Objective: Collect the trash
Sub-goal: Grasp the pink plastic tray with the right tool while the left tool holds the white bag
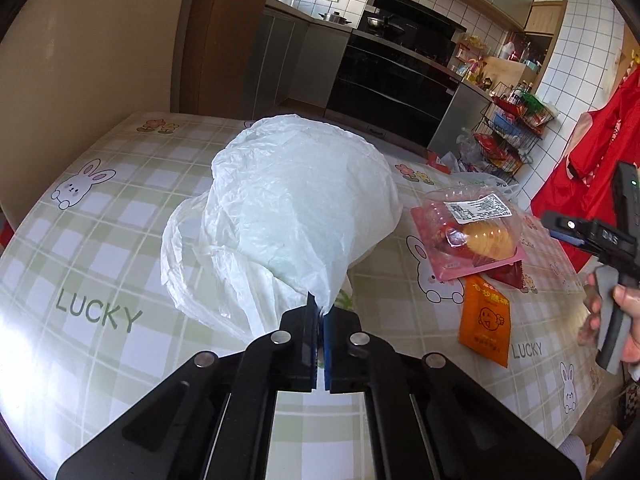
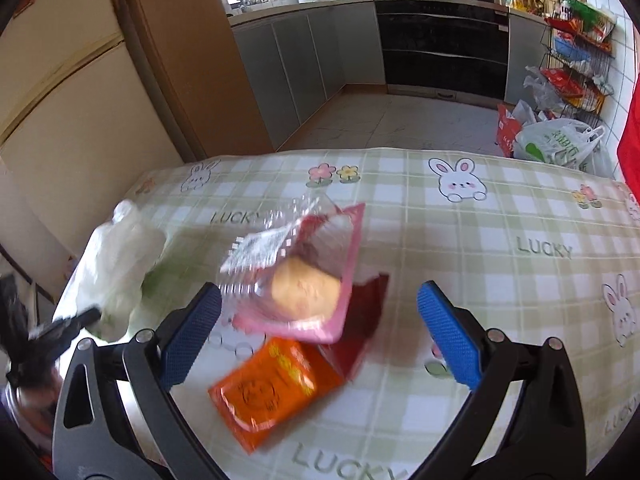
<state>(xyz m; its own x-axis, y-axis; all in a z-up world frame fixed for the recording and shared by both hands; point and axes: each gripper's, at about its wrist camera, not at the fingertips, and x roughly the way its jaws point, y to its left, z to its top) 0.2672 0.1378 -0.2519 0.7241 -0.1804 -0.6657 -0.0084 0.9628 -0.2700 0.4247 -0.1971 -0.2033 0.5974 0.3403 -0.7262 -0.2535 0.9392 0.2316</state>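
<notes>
My left gripper pinches the white bag, puffed up over the table. My right gripper is spread above the clamshell and orange packet, seemingly clear; view blurred.

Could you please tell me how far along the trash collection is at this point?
Early stage. Done: the left gripper has pinched the white bag by its edge. In hand: the right gripper hangs open over the trash. Left: the clear pastry box, orange packet and red wrapper all lie on the table, unbagged.
</notes>
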